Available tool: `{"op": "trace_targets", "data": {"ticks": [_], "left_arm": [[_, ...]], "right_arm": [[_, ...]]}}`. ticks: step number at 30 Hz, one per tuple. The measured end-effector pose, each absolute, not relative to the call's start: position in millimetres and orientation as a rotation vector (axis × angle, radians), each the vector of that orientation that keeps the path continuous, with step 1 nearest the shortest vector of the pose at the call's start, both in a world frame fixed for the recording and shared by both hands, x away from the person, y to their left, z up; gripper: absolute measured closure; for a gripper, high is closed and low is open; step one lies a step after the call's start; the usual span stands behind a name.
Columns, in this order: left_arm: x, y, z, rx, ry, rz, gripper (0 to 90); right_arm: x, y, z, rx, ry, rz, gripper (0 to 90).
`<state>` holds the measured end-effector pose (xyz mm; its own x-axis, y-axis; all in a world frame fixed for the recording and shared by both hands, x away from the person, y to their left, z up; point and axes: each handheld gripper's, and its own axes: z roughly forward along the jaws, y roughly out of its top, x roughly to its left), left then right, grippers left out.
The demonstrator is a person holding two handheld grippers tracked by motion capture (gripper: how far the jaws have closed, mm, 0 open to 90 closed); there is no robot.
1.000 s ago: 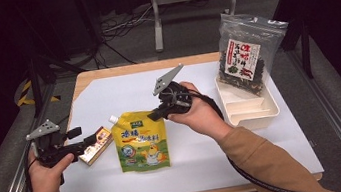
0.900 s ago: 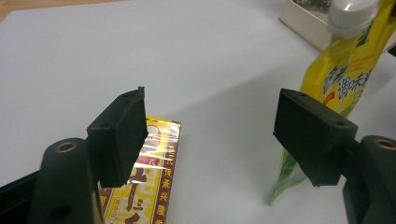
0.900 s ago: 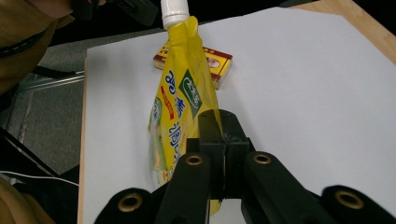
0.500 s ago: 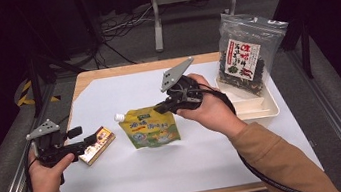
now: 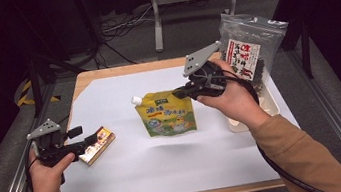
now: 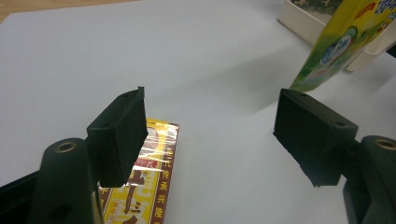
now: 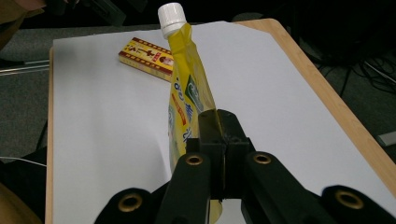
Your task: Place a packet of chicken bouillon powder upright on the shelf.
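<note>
High view: right hand-held gripper (image 5: 178,95) clamped on yellow pouch (image 5: 167,117), lifted off surface (image 5: 133,169); tray (image 5: 272,108) probably next. Left hand-held gripper (image 5: 94,136) open beside small box (image 5: 97,144), ungrasped.

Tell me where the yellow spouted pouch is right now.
In the high view, the yellow plastic pouch with a white cap hangs mid-table, lifted off the white sheet, pinched at its right edge by the right gripper, between the small yellow box and the white tray.
</note>
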<state>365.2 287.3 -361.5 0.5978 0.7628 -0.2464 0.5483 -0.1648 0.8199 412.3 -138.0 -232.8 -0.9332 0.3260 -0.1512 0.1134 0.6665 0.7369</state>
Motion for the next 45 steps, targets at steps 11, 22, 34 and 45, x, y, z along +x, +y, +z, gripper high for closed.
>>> {"op": "trace_targets", "data": {"ticks": [11, 22, 34, 45], "left_arm": [[370, 282, -362, 1.852, 1.050, 0.269, 26.3], [378, 274, -362, 1.863, 1.032, 0.252, 26.3], [382, 268, -363, 1.875, 1.029, 0.249, 26.2], [381, 270, -364, 1.873, 1.041, 0.244, 26.2]], "right_arm": [[407, -170, -218, 0.405, 2.552, 1.104, 90.0], [395, -200, -200, 0.448, 2.497, 1.072, 90.0], [385, -235, -189, 0.507, 2.451, 1.033, 90.0], [385, -267, -186, 0.574, 2.412, 1.021, 90.0]]}}
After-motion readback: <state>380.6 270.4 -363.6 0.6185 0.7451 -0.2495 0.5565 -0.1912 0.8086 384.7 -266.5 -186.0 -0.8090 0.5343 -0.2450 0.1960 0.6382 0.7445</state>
